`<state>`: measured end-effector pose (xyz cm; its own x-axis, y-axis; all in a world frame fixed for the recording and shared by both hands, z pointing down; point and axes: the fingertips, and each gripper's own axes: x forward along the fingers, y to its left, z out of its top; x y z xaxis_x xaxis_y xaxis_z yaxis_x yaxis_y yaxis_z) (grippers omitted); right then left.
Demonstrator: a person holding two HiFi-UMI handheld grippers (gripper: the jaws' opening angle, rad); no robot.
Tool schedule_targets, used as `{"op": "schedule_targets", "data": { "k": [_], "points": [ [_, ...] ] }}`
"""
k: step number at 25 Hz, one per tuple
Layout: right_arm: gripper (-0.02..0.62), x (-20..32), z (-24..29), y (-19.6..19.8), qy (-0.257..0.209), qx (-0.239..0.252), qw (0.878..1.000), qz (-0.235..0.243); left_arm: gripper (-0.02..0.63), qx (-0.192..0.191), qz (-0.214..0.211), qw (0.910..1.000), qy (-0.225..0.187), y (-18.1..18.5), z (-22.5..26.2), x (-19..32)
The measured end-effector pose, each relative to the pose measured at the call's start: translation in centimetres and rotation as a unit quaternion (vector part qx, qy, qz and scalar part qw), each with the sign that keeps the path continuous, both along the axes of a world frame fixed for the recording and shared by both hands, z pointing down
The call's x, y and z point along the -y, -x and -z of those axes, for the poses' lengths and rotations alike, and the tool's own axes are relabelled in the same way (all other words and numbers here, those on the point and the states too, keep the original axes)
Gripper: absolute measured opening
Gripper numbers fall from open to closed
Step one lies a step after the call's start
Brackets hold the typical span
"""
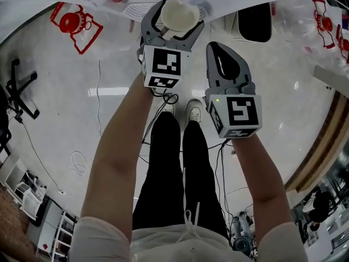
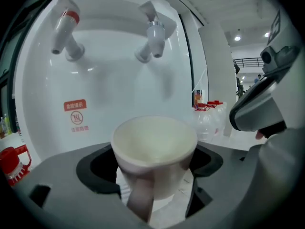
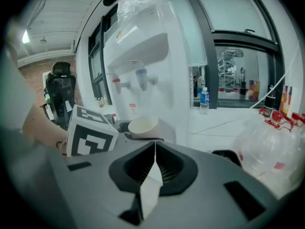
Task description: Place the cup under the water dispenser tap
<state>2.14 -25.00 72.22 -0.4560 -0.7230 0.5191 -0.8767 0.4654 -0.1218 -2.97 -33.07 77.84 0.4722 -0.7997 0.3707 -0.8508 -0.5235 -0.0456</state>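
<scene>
The left gripper (image 1: pixel 175 16) has its jaws closed on the cream cup (image 2: pixel 155 149), one on each side of the wall, with the handle pointing back toward the camera and the mouth up and about level. The cup hangs in front of the white water dispenser (image 2: pixel 109 80), lower than both taps and, in the left gripper view, roughly in line with the blue-tipped tap (image 2: pixel 153 35). The red-tipped tap (image 2: pixel 64 27) is well off to the left. The right gripper (image 3: pixel 155 151) is shut with nothing in it and is held just beside the left one. To do this step well, I would keep the rim level and bring the cup forward until the spout sits over the middle of its mouth, not over the near edge. The ledge under the taps is hidden by the cup and jaws, so I would lower gently and feel for contact rather than drop it. The jaws should part only once the base rests flat, and the idle gripper should stay clear of the handle
</scene>
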Motion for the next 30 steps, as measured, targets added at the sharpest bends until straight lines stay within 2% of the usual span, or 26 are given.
{"op": "schedule_targets", "data": {
  "k": [11, 16, 19, 24, 27, 29, 30],
  "points": [
    [0.029, -0.4, -0.4, -1.8, 0.006, -0.007, 1.000, -0.010, 0.453, 0.002, 0.044, 0.9990, -0.010, 0.8, 0.8, 0.2],
    [0.029, -0.5, 0.5, -2.1, -0.001, -0.007, 1.000, -0.012, 0.471, -0.008, 0.036, 0.9992, -0.012, 0.4, 2.2, -0.7],
    [0.029, -0.8, 1.0, -2.5, -0.006, -0.005, 1.000, -0.013, 0.472, -0.012, 0.037, 0.9992, -0.013, 0.4, 3.3, -1.1],
    [0.029, -2.0, 2.9, -3.0, -0.009, -0.006, 1.000, -0.018, 0.471, -0.033, 0.071, 0.9969, -0.007, 2.1, 6.7, -3.4],
    [0.029, -2.9, 4.9, -2.8, -0.013, 0.007, 1.000, -0.020, 0.469, -0.032, 0.073, 0.9968, 0.014, 2.6, 8.9, -5.9],
    [0.029, -3.6, 6.5, -2.5, -0.014, 0.017, 1.000, -0.018, 0.438, -0.038, 0.081, 0.9954, 0.034, 3.0, 10.3, -7.7],
    [0.029, -3.9, 7.5, -2.4, -0.015, 0.019, 1.000, -0.017, 0.361, -0.040, 0.093, 0.9942, 0.038, 3.3, 11.3, -8.4]
  ]
}}
